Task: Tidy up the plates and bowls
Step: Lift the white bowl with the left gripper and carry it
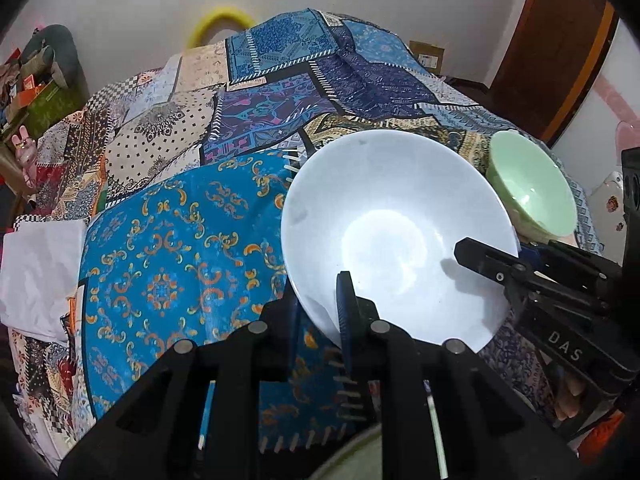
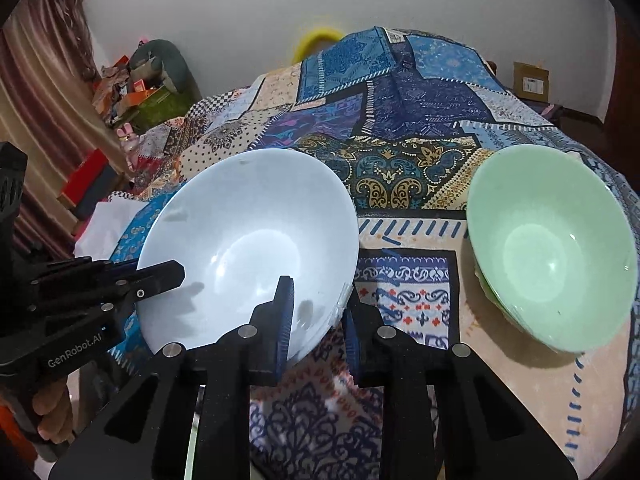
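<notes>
Black plastic fills the near edge of both views: each hand-held gripper reaches forward and slightly down, and both are clamped on the same white bowl (image 1: pixel 394 236). The left hand-held gripper (image 1: pixel 320 304) has its fingers closed narrowly over the bowl's near rim, one blue-padded finger (image 1: pixel 345 300) inside the bowl, the other under its outer wall. In the right wrist view it enters from the left, its upper finger lying across the rim, with bare fingertips of the person's left hand (image 2: pixel 50 408) curled beneath the handle.

The right hand-held gripper (image 2: pixel 318 316) pinches the bowl's rim at another point, one blue pad (image 2: pixel 285 320) inside the bowl (image 2: pixel 248 240) and the other outside. From the left wrist view it comes in from the right (image 1: pixel 486 258), angled up to the rim, and part of the person's right hand (image 1: pixel 568 400) shows below it.

The white bowl is tilted, its opening turned toward the cameras, over the bed's patchwork quilt (image 2: pixel 404 184); whether its base touches the cloth cannot be told.

Just to its right a green bowl (image 2: pixel 550 248), apart from the white one, leans on the quilt on top of something only partly visible beneath it. It appears behind the white bowl's rim in the left wrist view (image 1: pixel 530 186).

Beyond the bed, a yellow ring (image 2: pixel 318 38) stands against the pale wall (image 2: pixel 200 8), and a cardboard box (image 2: pixel 530 80) sits at far right.
</notes>
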